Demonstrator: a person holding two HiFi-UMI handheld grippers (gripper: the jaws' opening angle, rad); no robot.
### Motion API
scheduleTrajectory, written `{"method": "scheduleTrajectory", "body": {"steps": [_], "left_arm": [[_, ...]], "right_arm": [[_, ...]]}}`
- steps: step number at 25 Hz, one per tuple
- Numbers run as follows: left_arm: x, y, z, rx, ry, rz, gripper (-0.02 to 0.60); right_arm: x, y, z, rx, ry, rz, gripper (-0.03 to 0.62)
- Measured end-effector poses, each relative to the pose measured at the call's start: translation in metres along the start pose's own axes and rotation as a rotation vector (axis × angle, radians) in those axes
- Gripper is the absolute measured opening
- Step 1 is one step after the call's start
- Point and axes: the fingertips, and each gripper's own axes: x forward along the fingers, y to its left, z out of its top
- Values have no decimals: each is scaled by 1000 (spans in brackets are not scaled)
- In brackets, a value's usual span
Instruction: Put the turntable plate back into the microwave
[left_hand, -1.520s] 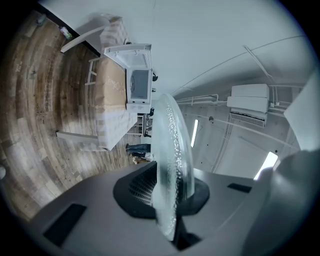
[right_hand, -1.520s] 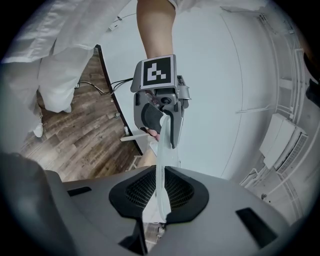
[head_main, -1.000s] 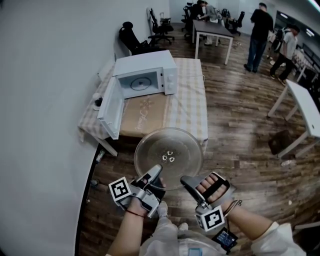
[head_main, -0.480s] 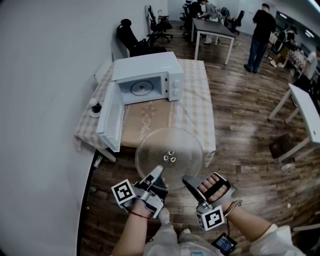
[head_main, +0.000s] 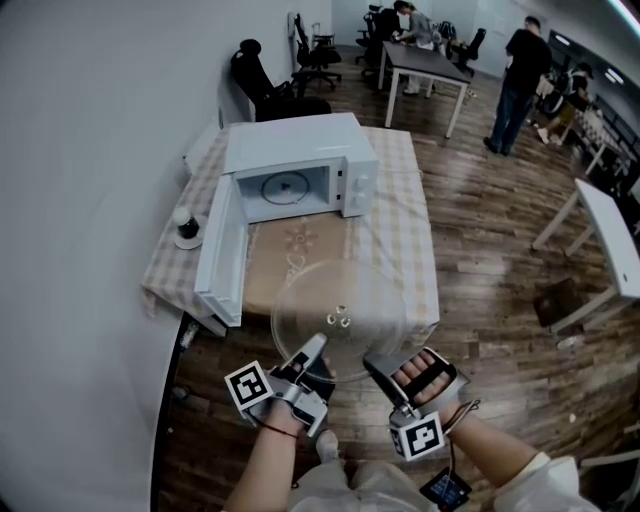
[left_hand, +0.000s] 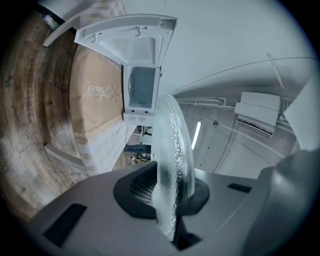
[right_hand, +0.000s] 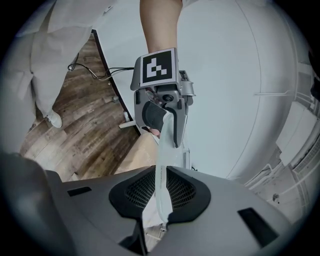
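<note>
The glass plate (head_main: 340, 318) hangs level in the air above the counter's (head_main: 402, 232) near edge, at 6 o'clock from the microwave (head_main: 300, 150). The left gripper (head_main: 312, 350) is clamped on the plate's rim at 7 o'clock, and its own view shows the beaded rim edge-on, pinched between the two jaws. The right gripper (head_main: 376, 362) is clamped on the rim at 5 o'clock, with the thin glass edge squeezed between its jaws in its own view. The two grippers sit near each other on the near arc of the plate. The microwave stands at the far end of the checked counter, and its door (head_main: 218, 262) is swung open towards 7 o'clock. A ring (head_main: 285, 186) lies on the floor of its cavity. A brown mat (head_main: 292, 250) covers the counter between the microwave and the plate.
</note>
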Motion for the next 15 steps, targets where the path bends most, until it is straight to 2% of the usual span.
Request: {"method": "scheduleTrajectory", "body": {"steps": [6,15], "left_arm": [[11,19,14,-9,-7,-28,21],[33,86,40,19,-47,-46,20]], "right_arm": [[23,15,-10,5,-7,18,61],[76,66,-36,31,-81,18,69]]}}
